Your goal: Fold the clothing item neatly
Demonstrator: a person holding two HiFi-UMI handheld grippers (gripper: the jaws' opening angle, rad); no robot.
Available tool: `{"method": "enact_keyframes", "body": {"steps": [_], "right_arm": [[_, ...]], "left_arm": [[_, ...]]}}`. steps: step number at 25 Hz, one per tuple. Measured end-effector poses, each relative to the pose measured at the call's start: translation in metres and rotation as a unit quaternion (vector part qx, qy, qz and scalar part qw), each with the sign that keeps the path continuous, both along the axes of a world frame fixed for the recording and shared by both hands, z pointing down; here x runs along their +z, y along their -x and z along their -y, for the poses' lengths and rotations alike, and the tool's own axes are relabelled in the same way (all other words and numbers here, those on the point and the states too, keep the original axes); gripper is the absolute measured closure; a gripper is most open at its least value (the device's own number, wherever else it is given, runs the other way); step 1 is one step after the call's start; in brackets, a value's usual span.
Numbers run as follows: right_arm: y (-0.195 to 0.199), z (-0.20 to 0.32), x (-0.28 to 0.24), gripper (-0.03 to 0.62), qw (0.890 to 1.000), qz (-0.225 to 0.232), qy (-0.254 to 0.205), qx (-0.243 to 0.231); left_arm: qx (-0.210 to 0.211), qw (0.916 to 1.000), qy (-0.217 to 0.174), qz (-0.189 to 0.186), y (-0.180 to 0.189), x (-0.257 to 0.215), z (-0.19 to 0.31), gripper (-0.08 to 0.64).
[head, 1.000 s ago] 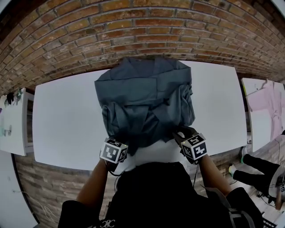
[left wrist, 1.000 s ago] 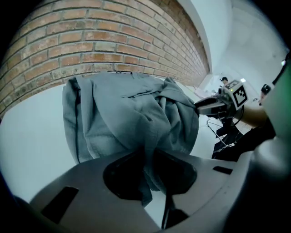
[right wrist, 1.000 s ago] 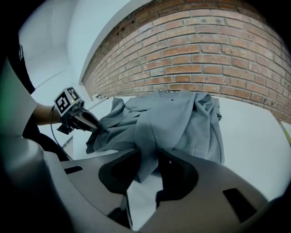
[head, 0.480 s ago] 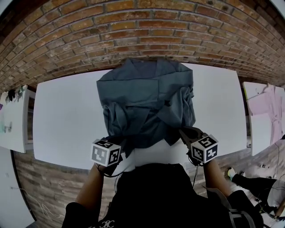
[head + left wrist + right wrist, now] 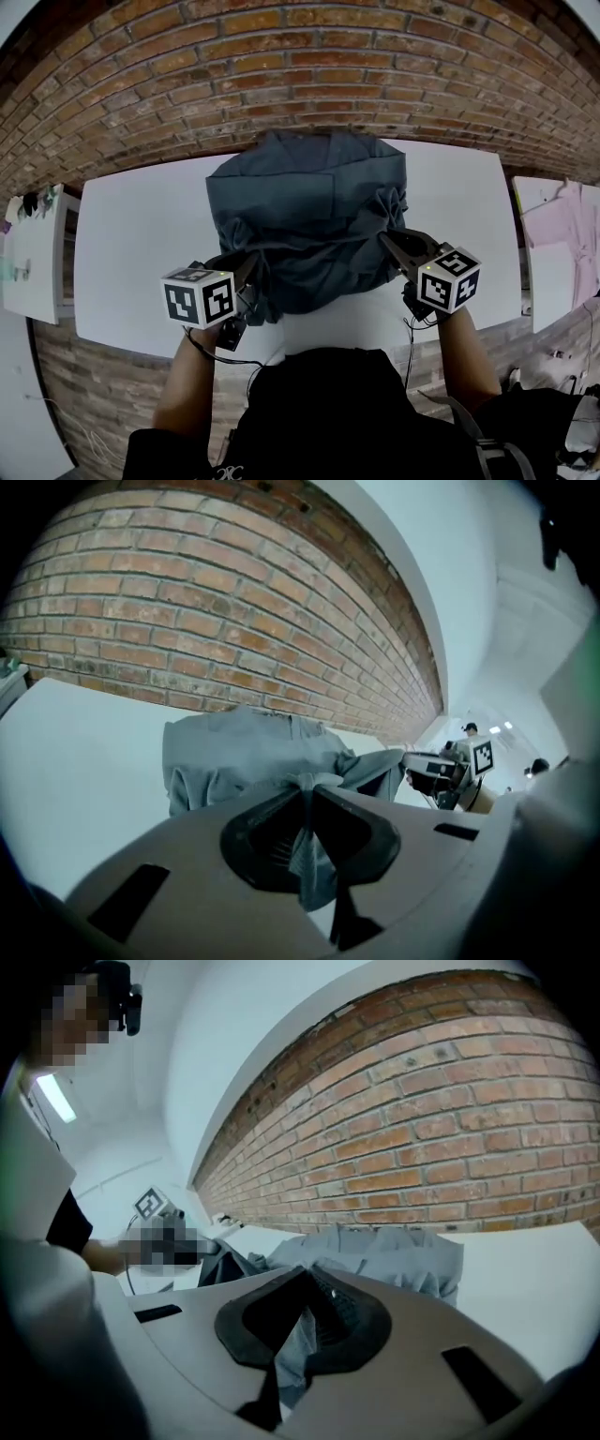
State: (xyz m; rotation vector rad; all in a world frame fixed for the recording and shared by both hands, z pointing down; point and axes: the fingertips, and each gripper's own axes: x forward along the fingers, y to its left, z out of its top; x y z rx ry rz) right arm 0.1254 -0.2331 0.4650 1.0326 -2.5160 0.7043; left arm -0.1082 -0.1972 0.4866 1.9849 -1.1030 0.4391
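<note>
Garment [image 5: 309, 216], grey-blue: one. It is laid at the middle of the table [image 5: 131, 253] and reaches the far edge. Its near hem is held up off the surface at two bunched corners, left and right.

Grippers: two, each with one marker cube.
- Left gripper [image 5: 306, 794]: the jaws have just been closing and are pinched tight on the near left corner of the garment. A strip of cloth is seen hanging between them.
- Right gripper [image 5: 305, 1283]: the jaws have likewise just been closing and are clamped on the near right corner, with cloth trapped between them.

Tables: three. The white main one is set against a brick wall [image 5: 300, 66]. One side table [image 5: 28, 262] is at the left and another [image 5: 553, 244] at the right, the latter bearing a pink garment [image 5: 567, 220].

Hidden or unclear:
- The middle of the main table's near edge is covered by the person's torso.
- Both side tables are cut off by the frame.
- The small items on the left one cannot be identified.
- The kind of garment cannot be told from its crumpled folds.
</note>
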Motion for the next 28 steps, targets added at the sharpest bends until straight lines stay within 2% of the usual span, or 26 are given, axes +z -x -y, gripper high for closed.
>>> {"method": "enact_keyframes", "body": {"steps": [4, 11, 15, 18, 21, 22, 23, 24, 25, 28], "right_arm": [[0.012, 0.041, -0.006, 0.577, 0.999, -0.033, -0.010, -0.024], [0.026, 0.115, -0.002, 0.577, 0.999, -0.030, 0.015, -0.034], [0.025, 0.171, 0.013, 0.577, 0.999, -0.023, 0.045, -0.013], [0.017, 0.214, 0.039, 0.577, 0.996, -0.015, 0.088, 0.023], [0.018, 0.233, 0.075, 0.575, 0.987, -0.004, 0.157, 0.016], [0.020, 0.232, 0.086, 0.529, 0.984, -0.003, 0.180, 0.002], [0.022, 0.228, 0.094, 0.444, 0.981, -0.006, 0.193, -0.011], [0.022, 0.225, 0.099, 0.411, 0.981, -0.012, 0.195, -0.019], [0.019, 0.221, 0.099, 0.392, 0.982, -0.018, 0.185, -0.022], [0.007, 0.205, 0.086, 0.391, 0.990, -0.026, 0.141, -0.016]], "left_arm": [[-0.018, 0.9995, 0.004, -0.024, 0.001, -0.018, 0.048, 0.534], [-0.036, 0.9991, 0.021, -0.011, 0.014, -0.013, 0.129, 0.534], [-0.054, 0.9968, 0.058, -0.006, 0.026, 0.015, 0.175, 0.532], [-0.060, 0.9940, 0.090, -0.017, 0.029, 0.042, 0.207, 0.532], [-0.025, 0.9912, 0.126, -0.033, 0.019, 0.075, 0.226, 0.527], [-0.005, 0.9902, 0.135, -0.034, 0.014, 0.086, 0.227, 0.458], [0.016, 0.9897, 0.139, -0.032, 0.010, 0.095, 0.225, 0.357], [0.037, 0.9899, 0.135, -0.022, 0.006, 0.101, 0.221, 0.301], [0.056, 0.9906, 0.124, -0.006, 0.005, 0.103, 0.217, 0.282], [0.085, 0.9919, 0.088, 0.036, 0.012, 0.101, 0.203, 0.275]]}}
